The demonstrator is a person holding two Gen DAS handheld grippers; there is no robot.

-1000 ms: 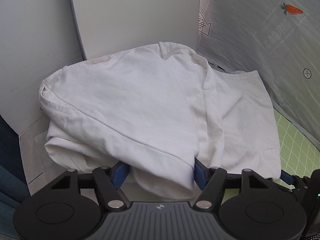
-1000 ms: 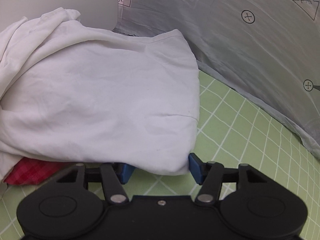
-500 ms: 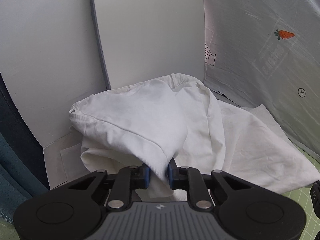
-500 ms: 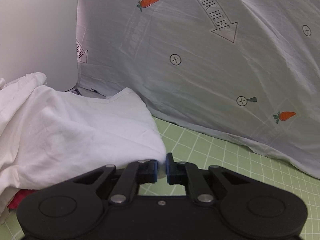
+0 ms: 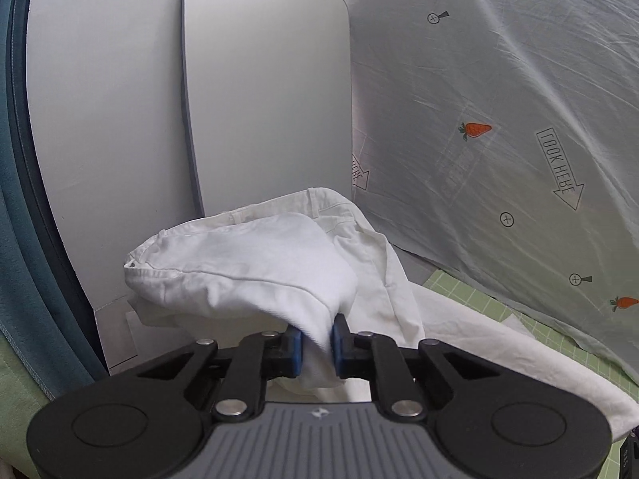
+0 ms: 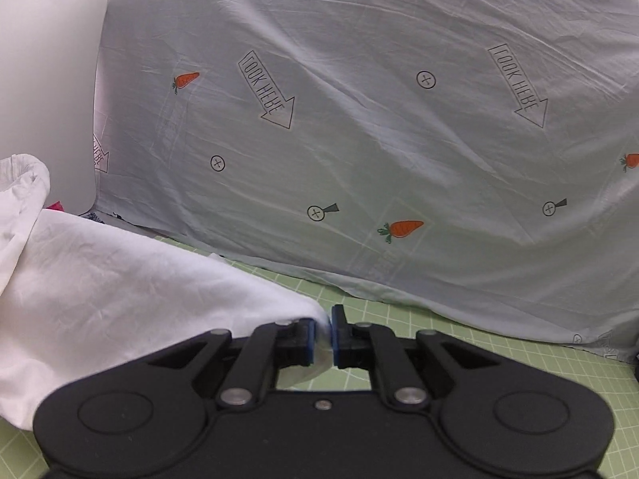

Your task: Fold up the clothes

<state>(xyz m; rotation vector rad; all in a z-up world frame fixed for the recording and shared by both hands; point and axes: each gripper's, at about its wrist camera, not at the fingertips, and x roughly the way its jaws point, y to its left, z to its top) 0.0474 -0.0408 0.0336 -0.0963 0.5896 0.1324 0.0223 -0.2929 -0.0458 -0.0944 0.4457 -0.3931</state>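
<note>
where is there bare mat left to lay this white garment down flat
Bare green mat runs in front of the carrot-print sheet, right of the right gripper. The left is crowded: the white garment bunches against the white boards, pinched in the left gripper.

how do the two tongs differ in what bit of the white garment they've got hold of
The left tongs pinch a thick bunched fold of the white cotton garment, with a stitched hem running across it; the right tongs hold only a thin, smooth corner. Cloth mounds up ahead of the left tongs, while from the right tongs it trails off to the left, leaving green grid mat ahead. Both are shut on the garment.
</note>
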